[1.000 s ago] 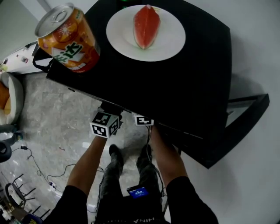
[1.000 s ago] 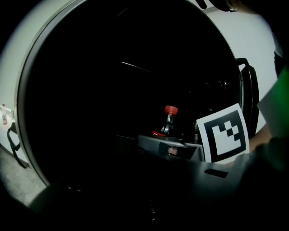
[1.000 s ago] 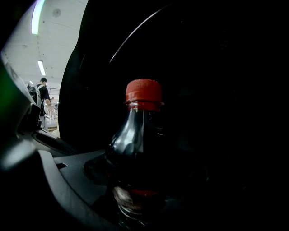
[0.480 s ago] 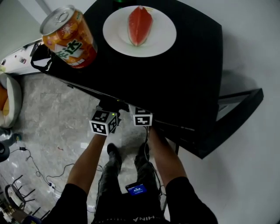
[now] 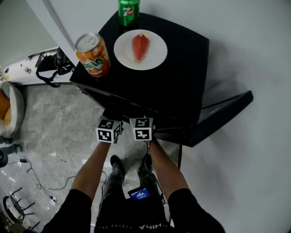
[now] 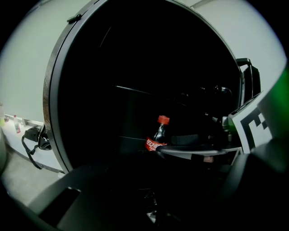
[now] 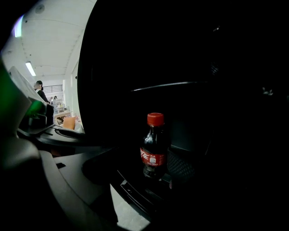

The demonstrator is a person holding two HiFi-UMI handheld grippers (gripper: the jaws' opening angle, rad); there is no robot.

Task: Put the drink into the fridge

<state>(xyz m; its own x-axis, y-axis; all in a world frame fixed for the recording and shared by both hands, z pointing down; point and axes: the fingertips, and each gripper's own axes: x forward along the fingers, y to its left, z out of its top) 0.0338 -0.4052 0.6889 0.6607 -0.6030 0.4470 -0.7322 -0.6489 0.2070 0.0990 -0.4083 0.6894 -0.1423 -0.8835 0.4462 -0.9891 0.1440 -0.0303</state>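
Note:
A small cola bottle (image 7: 153, 146) with a red cap stands upright on a shelf inside the dark fridge; the left gripper view also shows this bottle (image 6: 158, 137). My right gripper (image 7: 144, 194) is open, drawn back short of the bottle, with nothing between its jaws. My left gripper (image 6: 149, 185) hangs beside it, and its jaws also look spread and empty. In the head view only the marker cubes show, left cube (image 5: 109, 130) and right cube (image 5: 142, 129), at the fridge's front edge. The jaws are hidden under the fridge top (image 5: 182, 77).
On the fridge top stand an orange can (image 5: 92, 54), a green can (image 5: 129, 11) and a white plate (image 5: 157, 57) with a watermelon slice. The fridge door (image 5: 223, 111) hangs open to the right. Cables lie on the stone floor (image 5: 50, 127).
The right gripper's cube has come out from under the fridge top toward me. The view has pulled back, so the green can now shows.

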